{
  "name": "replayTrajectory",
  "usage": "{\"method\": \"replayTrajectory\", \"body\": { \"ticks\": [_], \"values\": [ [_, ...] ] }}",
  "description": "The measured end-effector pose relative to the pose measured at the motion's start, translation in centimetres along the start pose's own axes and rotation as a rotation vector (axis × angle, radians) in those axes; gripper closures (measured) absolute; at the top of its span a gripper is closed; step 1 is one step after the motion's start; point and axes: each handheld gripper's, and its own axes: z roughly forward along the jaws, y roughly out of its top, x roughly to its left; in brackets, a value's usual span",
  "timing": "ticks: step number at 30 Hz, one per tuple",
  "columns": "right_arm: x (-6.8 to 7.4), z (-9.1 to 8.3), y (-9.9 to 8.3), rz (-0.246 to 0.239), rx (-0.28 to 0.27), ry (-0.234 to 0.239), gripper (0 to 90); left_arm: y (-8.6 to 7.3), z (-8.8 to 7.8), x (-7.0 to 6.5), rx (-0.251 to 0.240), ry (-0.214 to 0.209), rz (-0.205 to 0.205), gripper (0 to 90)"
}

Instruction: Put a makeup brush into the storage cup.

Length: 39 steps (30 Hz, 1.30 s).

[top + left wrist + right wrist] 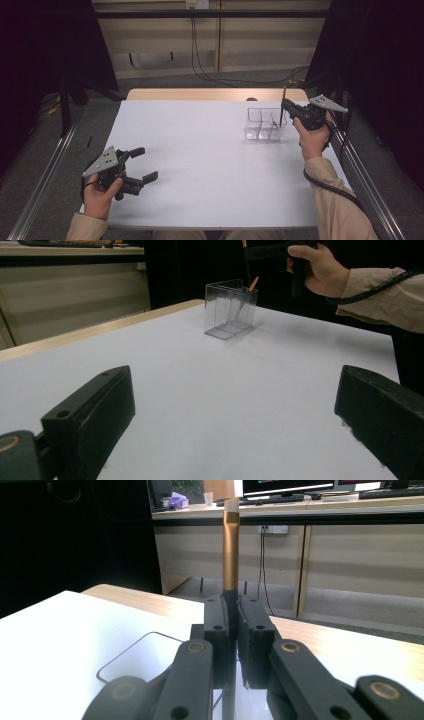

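Two grippers are in play. Over the clear plastic divided organiser box (264,124) on the white table (200,165), the right gripper (234,630) has its jaws clamped on an upright brown pencil-like stick with a pale tip (230,545). Judging by this, the step is lowering the stick into a compartment; next, descend straight, then release. Well away from the box, the left gripper (142,163) rests with jaws apart, holding nothing. Only the box's partition walls stand in the way.

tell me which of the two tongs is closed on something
The right tongs, held over the clear plastic compartment box: their jaws clamp a slim brown stick with a pale tip, upright. The left tongs stand wide open over the white table, holding nothing.
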Motion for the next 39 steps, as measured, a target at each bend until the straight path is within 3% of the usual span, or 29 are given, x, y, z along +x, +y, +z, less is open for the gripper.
{"method": "replayTrajectory", "body": {
  "ticks": [39],
  "values": [
    [0.39, -0.87, -0.76, -0.021, 0.020, 0.005, 84.2, 0.04, -0.07, -0.01, 0.008, 0.006, 0.008, 2.7]
  ]
}}
